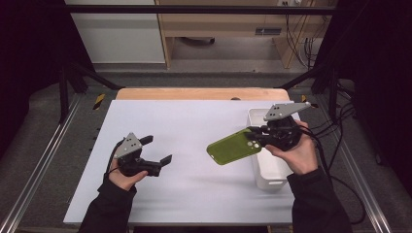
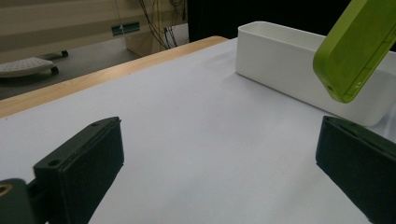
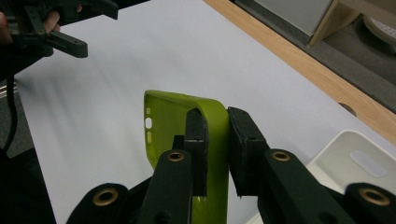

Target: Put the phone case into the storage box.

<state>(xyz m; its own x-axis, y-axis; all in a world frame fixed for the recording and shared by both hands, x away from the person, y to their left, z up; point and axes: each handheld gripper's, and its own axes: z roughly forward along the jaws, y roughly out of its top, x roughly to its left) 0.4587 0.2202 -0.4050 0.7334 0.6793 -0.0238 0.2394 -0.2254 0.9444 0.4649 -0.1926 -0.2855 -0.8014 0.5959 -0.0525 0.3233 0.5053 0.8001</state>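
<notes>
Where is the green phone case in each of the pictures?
High view: the green phone case is right of centre, in the right gripper.
Left gripper view: top right corner.
Right gripper view: bottom centre, between the pads.
Shared landmark: the white tub, beside it.

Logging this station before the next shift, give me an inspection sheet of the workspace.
Surface: white sheet on a wooden table, bare in the middle.
Job's things: green phone case held in the air beside the white bin.
Clutter: nothing seen.
Grippers: left hand-held gripper open, nothing between its jaws; right hand-held gripper shut on the case's edge.
Cables: black cables trail at the right.
Surroundings: metal rails, wooden furniture behind.
</notes>
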